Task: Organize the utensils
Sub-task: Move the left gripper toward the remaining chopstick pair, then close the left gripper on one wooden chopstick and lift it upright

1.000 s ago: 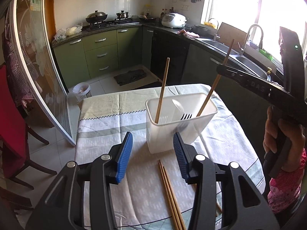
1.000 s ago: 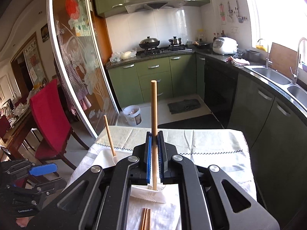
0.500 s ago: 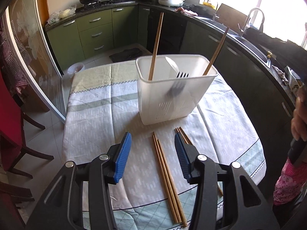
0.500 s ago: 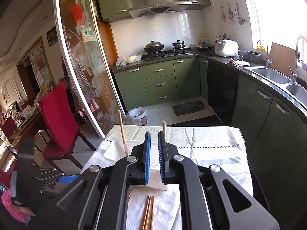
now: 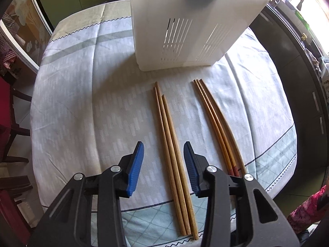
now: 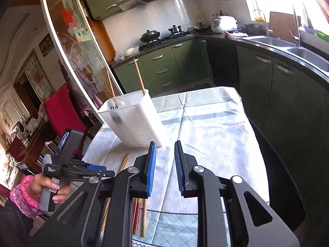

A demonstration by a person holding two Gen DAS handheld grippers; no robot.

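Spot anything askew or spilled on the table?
Nothing spilled or damaged. Two chopsticks lean loosely in the white holder; two bundles of chopsticks still lie flat on the tablecloth, awaiting sorting.

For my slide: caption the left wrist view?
Open left claw poised over three chopsticks on the tablecloth, white holder beyond.

surface: clothed table | on it: white utensil holder; three light chopsticks; three darker chopsticks

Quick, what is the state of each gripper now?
Left gripper: open, just been closing, straddling the chopsticks, not gripping.
Right gripper: open, just been opening, empty.
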